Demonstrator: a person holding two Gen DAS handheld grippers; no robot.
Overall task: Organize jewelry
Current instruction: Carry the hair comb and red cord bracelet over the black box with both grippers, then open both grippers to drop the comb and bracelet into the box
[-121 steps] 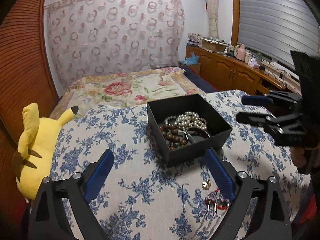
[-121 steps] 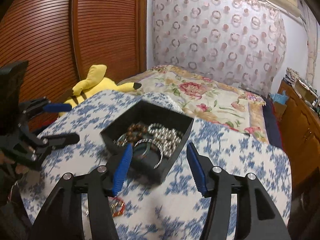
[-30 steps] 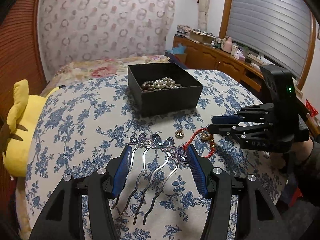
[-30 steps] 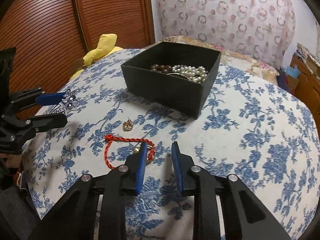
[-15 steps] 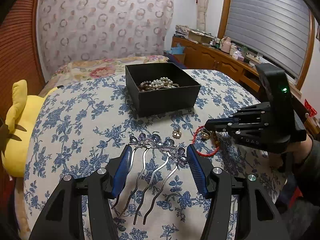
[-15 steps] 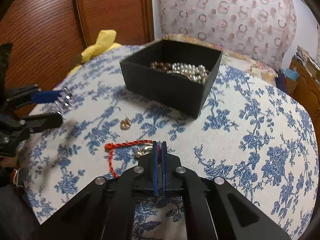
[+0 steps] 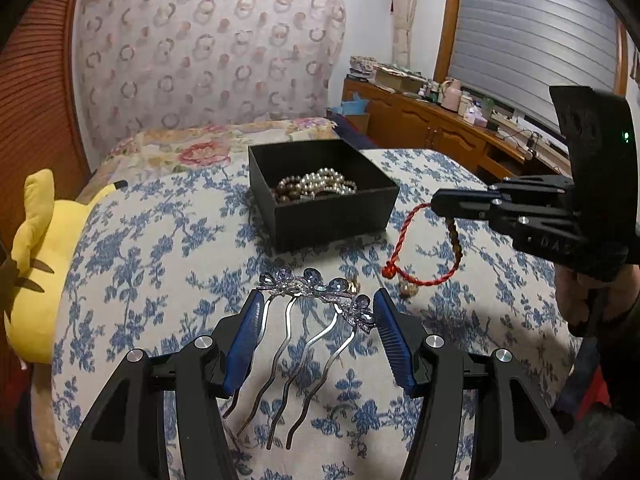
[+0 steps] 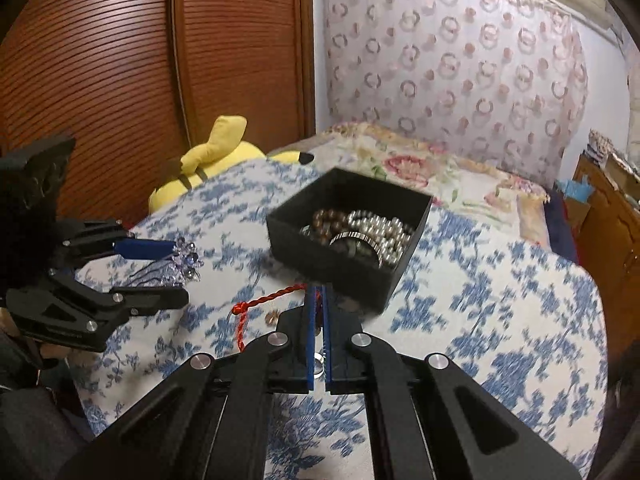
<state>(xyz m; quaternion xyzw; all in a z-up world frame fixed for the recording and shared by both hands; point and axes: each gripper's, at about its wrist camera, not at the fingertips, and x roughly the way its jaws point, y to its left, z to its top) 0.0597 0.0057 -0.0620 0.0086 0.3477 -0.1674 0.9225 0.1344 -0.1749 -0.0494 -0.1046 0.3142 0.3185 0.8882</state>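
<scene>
A black box (image 7: 332,216) with pearl and brown bead strings stands on the blue-flowered cloth; it also shows in the right wrist view (image 8: 320,252). My right gripper (image 8: 318,292) is shut on a red cord bracelet (image 7: 404,236) and holds it off the cloth beside the box; the cord also hangs left of the jaws in the right wrist view (image 8: 256,304). My left gripper (image 7: 320,304) is closed on a silver hair comb (image 7: 316,292) with blue-purple crystals, gripped across its width. A small gold charm (image 8: 273,316) lies on the cloth.
A yellow plush toy (image 7: 36,256) lies at the table's left edge. A bed (image 7: 208,144) with a floral cover stands behind the table. A wooden cabinet (image 7: 432,128) with clutter runs along the right wall. A wooden slatted door (image 8: 120,60) is on the left.
My right gripper has lifted the red cord bracelet off the cloth and carried it toward the box. My left gripper still holds the hair comb in about the same place.
</scene>
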